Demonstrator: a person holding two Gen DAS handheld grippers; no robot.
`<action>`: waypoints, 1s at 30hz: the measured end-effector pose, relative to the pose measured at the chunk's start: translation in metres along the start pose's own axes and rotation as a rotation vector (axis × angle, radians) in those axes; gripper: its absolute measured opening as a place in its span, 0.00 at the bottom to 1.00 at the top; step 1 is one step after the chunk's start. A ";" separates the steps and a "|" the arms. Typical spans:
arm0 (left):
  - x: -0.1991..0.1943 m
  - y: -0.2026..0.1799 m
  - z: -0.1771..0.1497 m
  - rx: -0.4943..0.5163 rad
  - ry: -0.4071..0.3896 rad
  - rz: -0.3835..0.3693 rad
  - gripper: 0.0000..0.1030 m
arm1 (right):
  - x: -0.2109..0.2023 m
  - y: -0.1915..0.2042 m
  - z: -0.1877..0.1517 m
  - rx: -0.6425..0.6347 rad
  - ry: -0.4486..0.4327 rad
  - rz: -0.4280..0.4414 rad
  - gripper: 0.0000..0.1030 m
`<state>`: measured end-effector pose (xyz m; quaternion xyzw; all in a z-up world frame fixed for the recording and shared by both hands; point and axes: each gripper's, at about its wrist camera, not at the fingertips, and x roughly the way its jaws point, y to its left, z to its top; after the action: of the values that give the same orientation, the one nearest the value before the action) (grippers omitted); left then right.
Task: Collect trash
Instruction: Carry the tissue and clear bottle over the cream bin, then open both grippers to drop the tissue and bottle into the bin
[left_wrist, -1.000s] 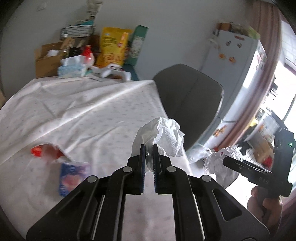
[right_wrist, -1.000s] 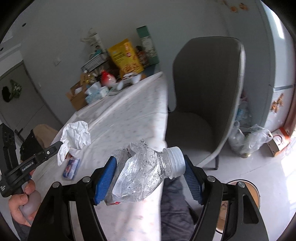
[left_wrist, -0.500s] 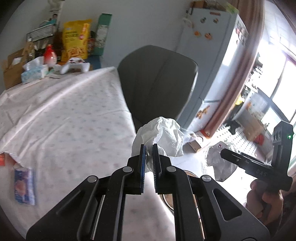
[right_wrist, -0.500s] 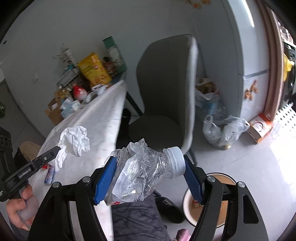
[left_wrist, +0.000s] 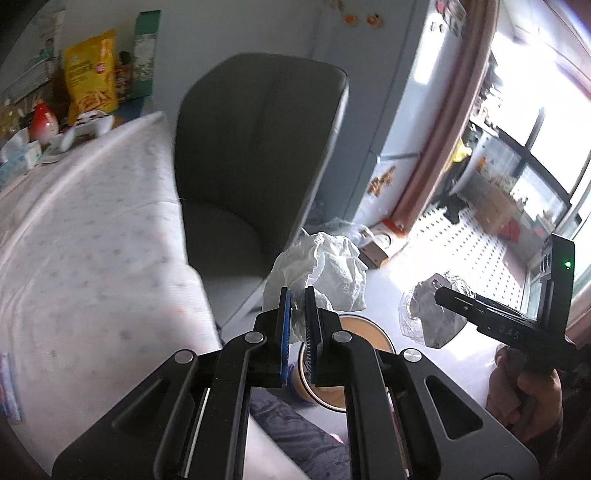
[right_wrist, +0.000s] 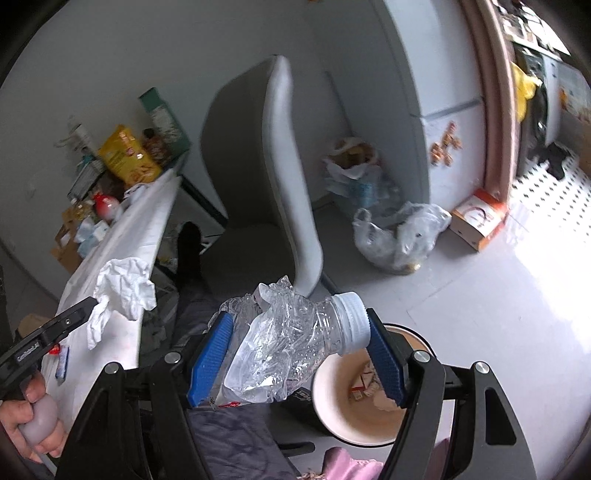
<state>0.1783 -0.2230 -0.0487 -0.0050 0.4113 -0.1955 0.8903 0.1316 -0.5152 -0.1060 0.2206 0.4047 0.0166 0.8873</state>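
Above bin: left gripper pinches tissue; right gripper clamps crushed bottle

Crumpled tissue: white paper, matt, creased. Crushed bottle: clear, glossy plastic with a ribbed white plastic cap. Left gripper and right gripper: matt black plastic, with ridged blue pads. Bin, below the bottle: smooth cream inside. Chair, behind the bin: grey, matt upholstery. Tablecloth, beside the chair: pale printed cloth.
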 end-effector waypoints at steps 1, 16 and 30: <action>0.003 -0.003 -0.001 0.004 0.006 -0.001 0.08 | 0.003 -0.006 -0.001 0.012 0.005 -0.006 0.68; 0.036 -0.031 -0.004 0.056 0.083 -0.020 0.08 | 0.028 -0.059 -0.011 0.117 0.031 -0.081 0.83; 0.067 -0.075 -0.006 0.132 0.154 -0.073 0.08 | 0.000 -0.092 -0.013 0.163 -0.012 -0.095 0.83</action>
<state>0.1878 -0.3152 -0.0889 0.0537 0.4642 -0.2543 0.8467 0.1086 -0.5935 -0.1513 0.2726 0.4092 -0.0596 0.8687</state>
